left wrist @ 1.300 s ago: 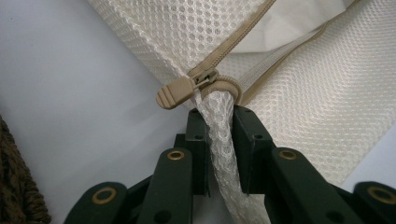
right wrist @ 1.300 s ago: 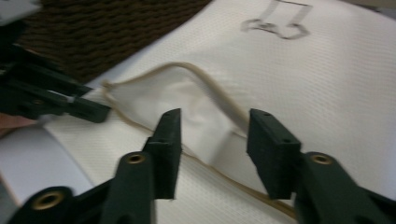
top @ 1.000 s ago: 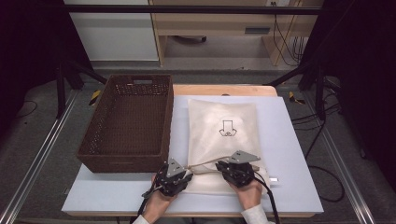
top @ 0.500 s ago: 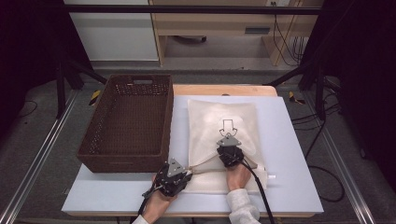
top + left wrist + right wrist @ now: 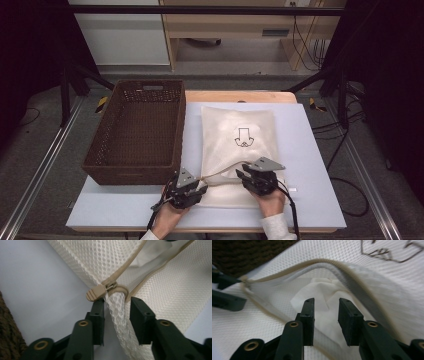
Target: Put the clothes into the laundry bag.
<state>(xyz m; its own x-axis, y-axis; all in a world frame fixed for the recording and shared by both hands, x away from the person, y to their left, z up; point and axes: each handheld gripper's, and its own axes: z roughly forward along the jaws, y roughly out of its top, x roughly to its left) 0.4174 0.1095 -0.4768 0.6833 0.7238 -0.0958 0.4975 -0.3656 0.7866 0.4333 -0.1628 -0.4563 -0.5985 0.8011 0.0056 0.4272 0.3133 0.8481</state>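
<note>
Basket [image 5: 137,132] sits on table [image 5: 315,200], left of mesh bag [image 5: 240,145]. Both hand-held grippers at bag's near edge: left hand-held gripper [image 5: 192,187], right hand-held gripper [image 5: 252,177].

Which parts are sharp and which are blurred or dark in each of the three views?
High view: soft overall, table evenly lit, room edges nearly black. Left gripper view: zipper pull and mesh bag sharp, wicker basket dark and blurred. Right gripper view: jaws sharp, white cloth inside bright, the bag's printed mark blurred.

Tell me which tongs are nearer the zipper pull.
Left. The left tongs sit right beneath the zipper pull, gripping mesh; the right tongs face the bag's opening, farther off.
</note>
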